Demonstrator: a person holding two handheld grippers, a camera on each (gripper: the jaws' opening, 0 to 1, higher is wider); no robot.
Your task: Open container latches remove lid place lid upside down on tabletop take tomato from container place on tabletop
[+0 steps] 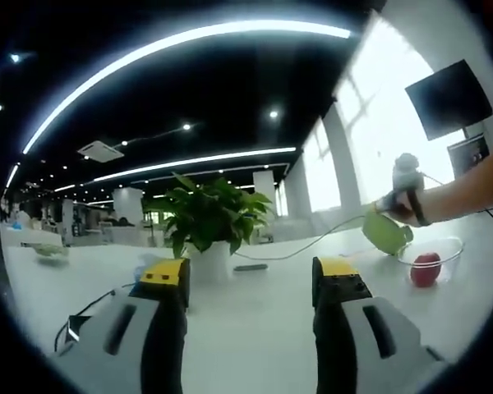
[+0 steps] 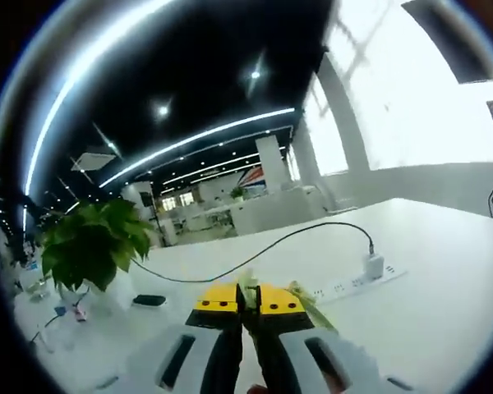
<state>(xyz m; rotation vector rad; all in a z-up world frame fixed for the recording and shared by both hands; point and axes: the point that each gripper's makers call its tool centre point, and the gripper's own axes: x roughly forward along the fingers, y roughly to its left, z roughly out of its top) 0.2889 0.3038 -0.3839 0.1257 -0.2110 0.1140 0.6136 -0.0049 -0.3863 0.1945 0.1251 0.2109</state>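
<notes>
The red tomato (image 1: 426,268) sits in the clear container (image 1: 453,249) on the white table (image 1: 255,316), well to the right of the potted plant (image 1: 211,215). Just beside the container, the right gripper (image 1: 398,215) has its fingers pinched tight on the green lid (image 1: 385,231) and holds it tilted above the table. The left gripper (image 1: 251,283) has its fingers wide apart, holding nothing, near the plant.
</notes>
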